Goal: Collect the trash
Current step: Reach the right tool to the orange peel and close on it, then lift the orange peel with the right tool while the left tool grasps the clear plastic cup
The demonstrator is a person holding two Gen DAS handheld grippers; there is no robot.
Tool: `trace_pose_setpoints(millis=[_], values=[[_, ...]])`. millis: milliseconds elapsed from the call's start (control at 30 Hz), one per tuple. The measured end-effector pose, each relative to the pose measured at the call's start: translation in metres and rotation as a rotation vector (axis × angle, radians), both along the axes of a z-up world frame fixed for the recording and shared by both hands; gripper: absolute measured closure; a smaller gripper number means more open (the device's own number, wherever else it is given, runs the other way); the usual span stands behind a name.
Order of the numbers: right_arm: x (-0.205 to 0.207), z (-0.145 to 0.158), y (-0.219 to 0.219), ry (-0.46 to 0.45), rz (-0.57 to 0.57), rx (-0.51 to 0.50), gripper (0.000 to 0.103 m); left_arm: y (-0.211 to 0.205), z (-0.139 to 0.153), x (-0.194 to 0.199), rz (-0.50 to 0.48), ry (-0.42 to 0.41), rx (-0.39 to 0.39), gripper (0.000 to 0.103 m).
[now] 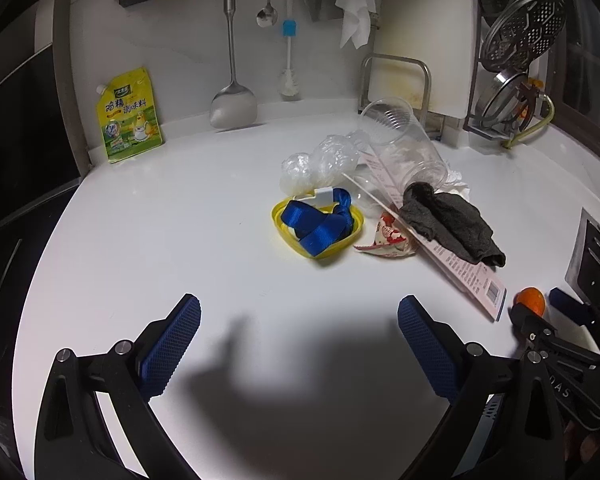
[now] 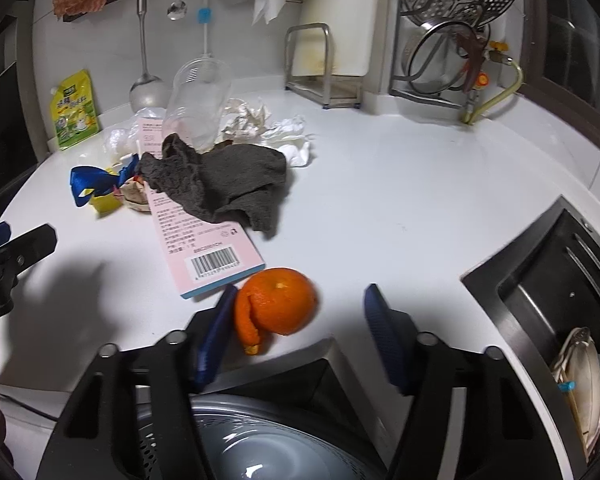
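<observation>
A pile of trash lies on the white counter (image 1: 160,240): a blue ribbon (image 1: 316,222) in a yellow lid (image 1: 278,220), crumpled clear plastic (image 1: 320,160), a tipped clear cup (image 1: 404,140), a grey cloth (image 1: 448,220), a pink box (image 2: 204,236), a red-and-white wrapper (image 1: 388,240) and crumpled white paper (image 2: 284,136). My left gripper (image 1: 300,320) is open and empty, well short of the pile. My right gripper (image 2: 300,320) is open, with an orange peel (image 2: 278,302) between its fingers, touching the left finger (image 2: 216,336).
A yellow seasoning pouch (image 1: 130,116) leans on the back wall under hanging utensils (image 1: 232,60). A dish rack (image 2: 452,32) stands at the back right. A sink (image 2: 560,320) with dishes lies right. A steel basin (image 2: 260,440) sits below the counter's front edge.
</observation>
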State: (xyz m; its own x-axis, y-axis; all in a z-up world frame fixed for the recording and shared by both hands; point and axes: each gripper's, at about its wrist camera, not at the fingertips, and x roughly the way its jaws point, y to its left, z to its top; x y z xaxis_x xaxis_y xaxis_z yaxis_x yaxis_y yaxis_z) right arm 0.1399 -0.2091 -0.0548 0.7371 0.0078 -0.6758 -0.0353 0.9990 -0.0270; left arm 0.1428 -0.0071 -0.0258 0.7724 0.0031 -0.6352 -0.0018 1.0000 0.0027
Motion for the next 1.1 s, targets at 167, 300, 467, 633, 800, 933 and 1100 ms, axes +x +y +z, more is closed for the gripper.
trace_pose_setpoints(millis=[167,300,467,633,800,933,1100], values=[[0.002,0.001,0.003,0.008,0.048,0.01,0.078,-0.009,0.007,0.004,-0.013,-0.011,-0.006,0.006],[0.005,0.015,-0.011,0.001,0.064,0.082,0.08,-0.017,0.014,0.011,-0.025,-0.011,-0.026,0.006],[0.018,0.045,-0.038,-0.03,0.05,0.094,0.08,-0.032,0.025,0.031,-0.034,-0.012,-0.051,0.006],[0.042,0.055,-0.065,-0.044,0.037,0.107,0.08,-0.048,0.037,0.062,-0.013,-0.021,-0.077,0.006],[0.066,0.048,-0.084,-0.048,0.03,0.122,0.08,-0.063,0.044,0.094,0.013,-0.02,-0.066,0.006],[0.066,0.043,-0.096,-0.05,0.016,0.167,0.08,-0.072,0.042,0.12,0.037,-0.003,-0.04,0.006],[0.065,0.044,-0.102,-0.051,0.023,0.227,0.08,-0.083,0.037,0.138,0.049,0.018,-0.028,0.006]])
